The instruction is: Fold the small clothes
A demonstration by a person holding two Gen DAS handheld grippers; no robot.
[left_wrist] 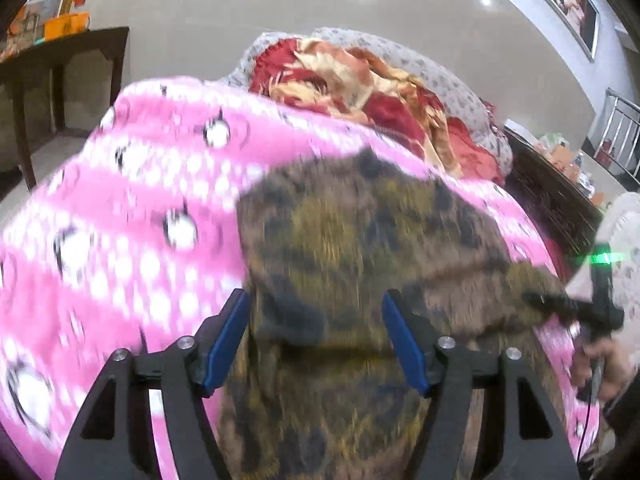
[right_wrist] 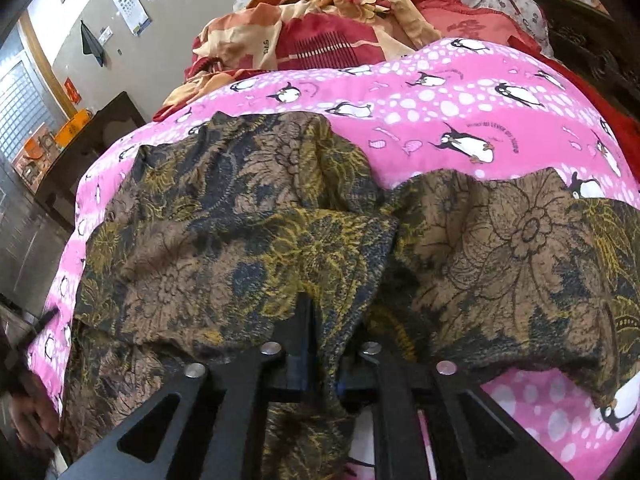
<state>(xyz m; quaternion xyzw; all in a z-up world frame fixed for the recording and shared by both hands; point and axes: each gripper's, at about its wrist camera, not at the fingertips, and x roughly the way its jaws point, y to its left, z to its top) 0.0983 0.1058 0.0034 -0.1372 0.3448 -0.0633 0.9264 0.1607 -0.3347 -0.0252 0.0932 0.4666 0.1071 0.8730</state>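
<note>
Folding a brown floral garment (right_wrist: 224,240) on the pink penguin bedsheet (right_wrist: 460,120)

My right gripper (right_wrist: 326,356) jaws are pinching a fold of the garment near its middle, while my left gripper (left_wrist: 316,340) jaws are standing released above the cloth, gripping nothing; a red blanket (right_wrist: 320,36) is lying heaped beyond it

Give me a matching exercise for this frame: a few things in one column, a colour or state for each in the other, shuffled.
Things:
1. left gripper
2. right gripper
3. bedsheet
4. garment

States or colours:
A. brown with yellow and dark floral print
B. jaws apart, nothing between the pads
C. pink with penguins
D. closed on a fold of cloth

Pairs: 1-B, 2-D, 3-C, 4-A
</note>
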